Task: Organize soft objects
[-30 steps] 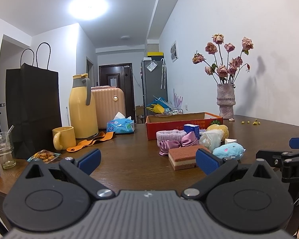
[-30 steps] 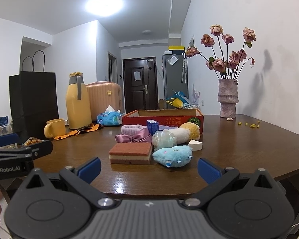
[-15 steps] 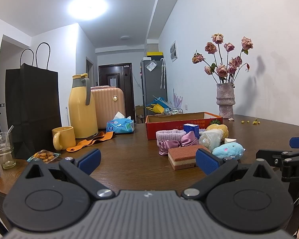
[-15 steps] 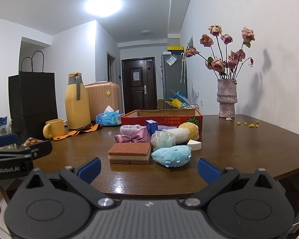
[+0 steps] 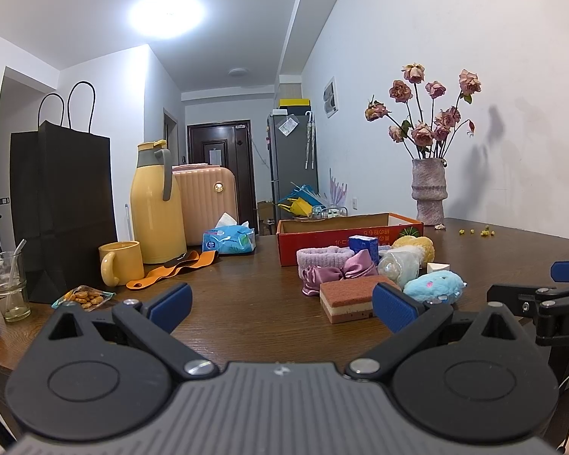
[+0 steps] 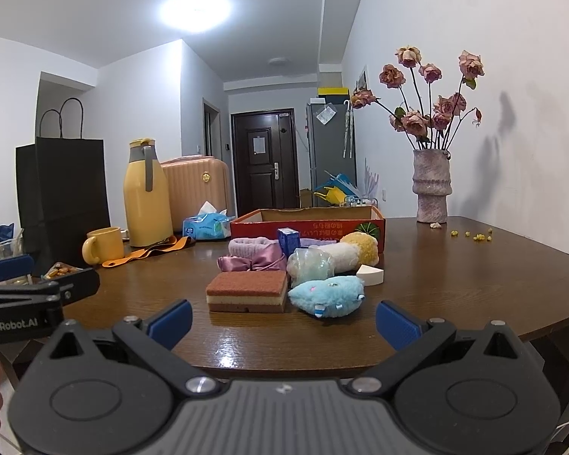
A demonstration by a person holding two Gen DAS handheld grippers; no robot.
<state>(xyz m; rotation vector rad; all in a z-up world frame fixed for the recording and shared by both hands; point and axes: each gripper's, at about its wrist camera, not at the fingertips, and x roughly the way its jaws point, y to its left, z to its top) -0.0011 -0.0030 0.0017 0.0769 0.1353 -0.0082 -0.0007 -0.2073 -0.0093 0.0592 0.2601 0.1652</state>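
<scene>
Soft objects cluster on the brown table: a layered brown sponge, a blue plush, a purple satin scrunchie, a pink headband, a clear squishy toy, a yellow-white plush and a white wedge sponge. A red cardboard box stands behind them. My right gripper is open and empty, in front of the sponge and plush. My left gripper is open and empty, left of the sponge and blue plush.
A yellow thermos, yellow mug, orange strap, tissue pack, black paper bag, glass and snack packet stand at the left. A vase of dried roses stands at the back right.
</scene>
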